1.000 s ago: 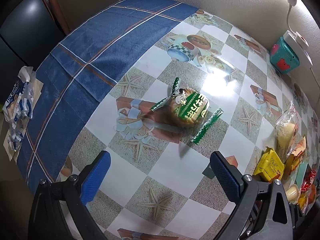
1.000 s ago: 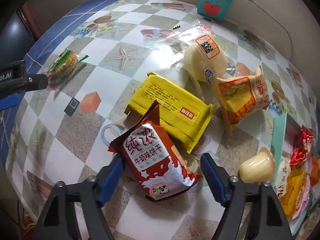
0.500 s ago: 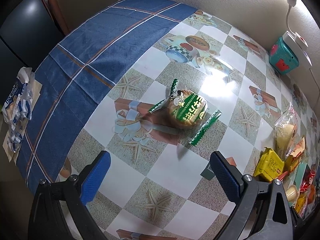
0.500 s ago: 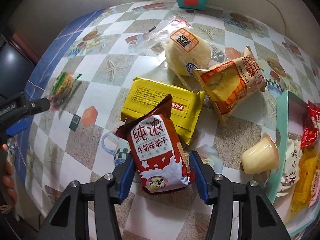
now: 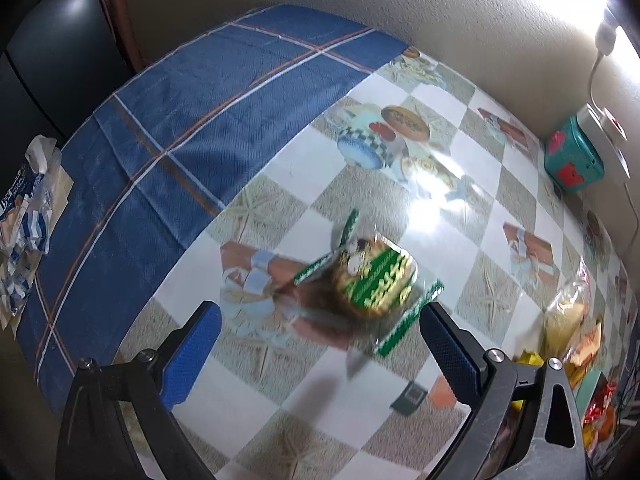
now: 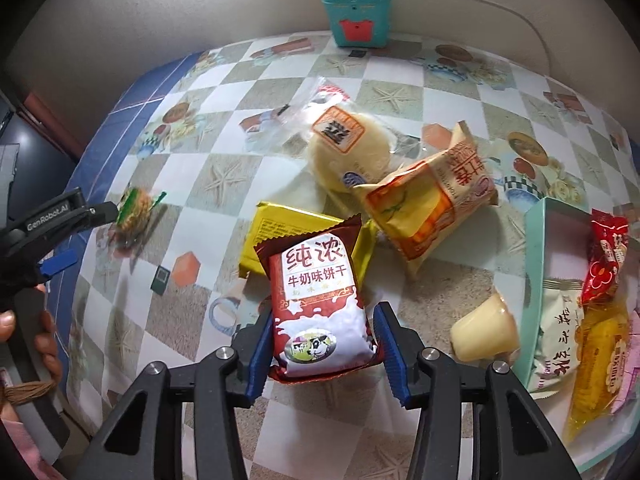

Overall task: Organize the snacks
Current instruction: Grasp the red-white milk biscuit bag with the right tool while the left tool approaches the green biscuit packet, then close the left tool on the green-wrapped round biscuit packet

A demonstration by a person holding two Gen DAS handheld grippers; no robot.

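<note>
A red-brown biscuit packet [image 6: 316, 300] with white lettering sits between the blue pads of my right gripper [image 6: 324, 316]. Its jaws are closing, both pads press on the packet's lower end, and it is raised over a yellow packet [image 6: 296, 224]. In the left wrist view my left gripper [image 5: 318, 312] hangs open, pointing steeply down just short of a round snack in a green-and-clear wrapper [image 5: 376, 280]. The wrapper's tail reaches the right finger [image 5: 448, 352]. The right wrist view shows that same snack [image 6: 136, 204] and the left gripper [image 6: 80, 216] at the far left.
A pale round cake in clear wrap [image 6: 348, 152], an orange packet [image 6: 432, 200] and a jelly cup [image 6: 484, 332] lie loose. A teal tray [image 6: 534, 248] at right holds several snacks. A teal box [image 6: 356, 12] stands by the wall. Blue cloth [image 5: 200, 120] covers the table's left.
My right gripper's jaws have closed from wide apart onto the red-brown packet and lifted it while rolling. The left gripper has drifted closer to the green-wrapped snack, still open.
</note>
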